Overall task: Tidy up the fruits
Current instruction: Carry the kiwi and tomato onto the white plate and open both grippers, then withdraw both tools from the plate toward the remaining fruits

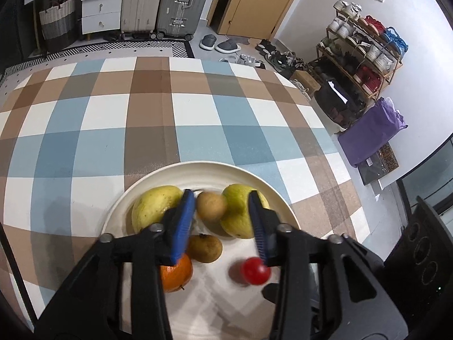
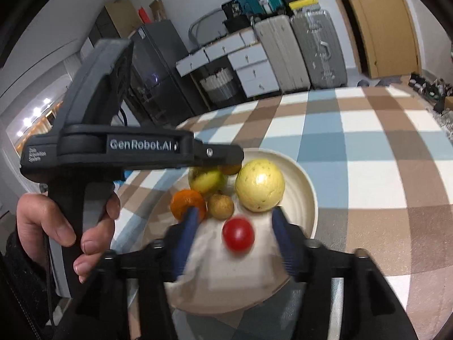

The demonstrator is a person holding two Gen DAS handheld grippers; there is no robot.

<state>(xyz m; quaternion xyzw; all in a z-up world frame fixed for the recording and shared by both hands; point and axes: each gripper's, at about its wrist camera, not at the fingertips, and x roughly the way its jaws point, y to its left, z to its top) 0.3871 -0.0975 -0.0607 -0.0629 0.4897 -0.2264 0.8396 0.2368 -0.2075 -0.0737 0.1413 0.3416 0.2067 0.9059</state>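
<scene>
A: Fruits, all on the white plate (image 1: 136,189). Red tomato (image 2: 238,234), round, no long axis to call, near edge of the plate, blurred.
B: Others?
A: Orange (image 2: 185,202) left of it, stem end up in the right wrist view. Small brown fruit (image 2: 220,206) between orange and tomato, roundish. Big pale yellow-green fruit (image 2: 260,185) behind, slightly oval, long axis near upright in the picture. Second green-yellow fruit (image 2: 206,180) farther back, partly under the other tool. Another brown fruit (image 1: 204,248) shows in the left wrist view.
B: Grippers?
A: Right gripper (image 2: 235,223) jaws apart, blue fingers (image 2: 188,226) either side of the tomato, not pressing on it. Left gripper (image 1: 222,221) jaws apart too, nothing clamped, a brown fruit (image 1: 211,206) seen between the tips, touching or not I cannot tell.
B: Who's holding?
A: A hand (image 2: 65,226) with a dark sleeve grips the left tool's handle, tool pointing over the plate.
B: Surroundings?
A: Plate sits on a tabletop (image 1: 198,113) with blue, brown and white checked cloth. Suitcases (image 1: 175,2), shoe rack (image 1: 362,53) beyond.
</scene>
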